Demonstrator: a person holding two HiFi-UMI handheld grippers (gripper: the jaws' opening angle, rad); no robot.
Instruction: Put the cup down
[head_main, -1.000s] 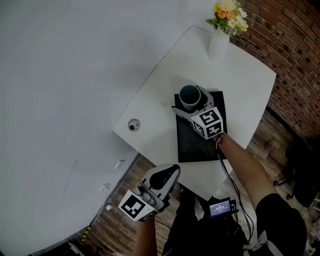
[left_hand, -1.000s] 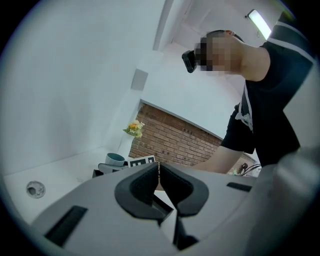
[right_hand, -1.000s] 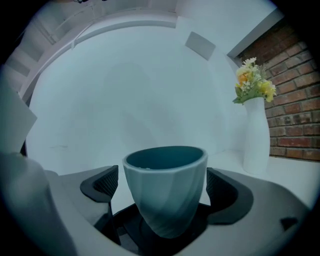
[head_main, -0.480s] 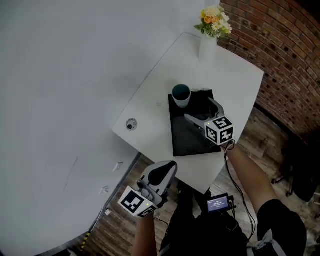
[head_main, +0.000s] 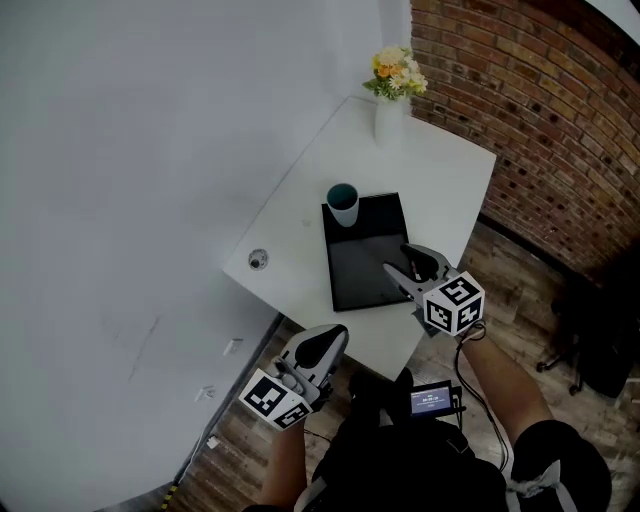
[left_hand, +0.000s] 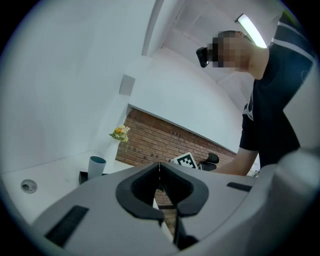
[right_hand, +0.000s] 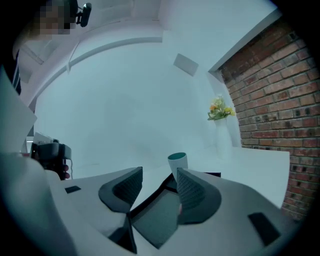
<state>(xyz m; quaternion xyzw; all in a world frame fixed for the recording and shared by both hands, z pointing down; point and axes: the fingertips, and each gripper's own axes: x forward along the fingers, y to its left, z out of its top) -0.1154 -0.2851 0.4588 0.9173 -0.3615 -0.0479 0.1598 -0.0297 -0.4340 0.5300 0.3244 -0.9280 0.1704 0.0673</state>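
Nearest, the left claw (head_main: 335, 340) points level off the near edge of the surface (head_main: 440, 180), jaws together and empty. Further in, the right claw (head_main: 398, 262) hangs tipped slightly down over the black mat (head_main: 365, 275); its jaws have just been closing and stand partly apart, nothing between them. The cup (head_main: 342, 204) stands upright at the mat's far left corner (set down, I judge). It looks light, stiff and smooth, probably tippy; take it across the mid-wall.

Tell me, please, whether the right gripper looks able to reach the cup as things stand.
Probably yes: the right gripper, its empty jaws apart after just closing partway, points at the upright cup across bare black mat.
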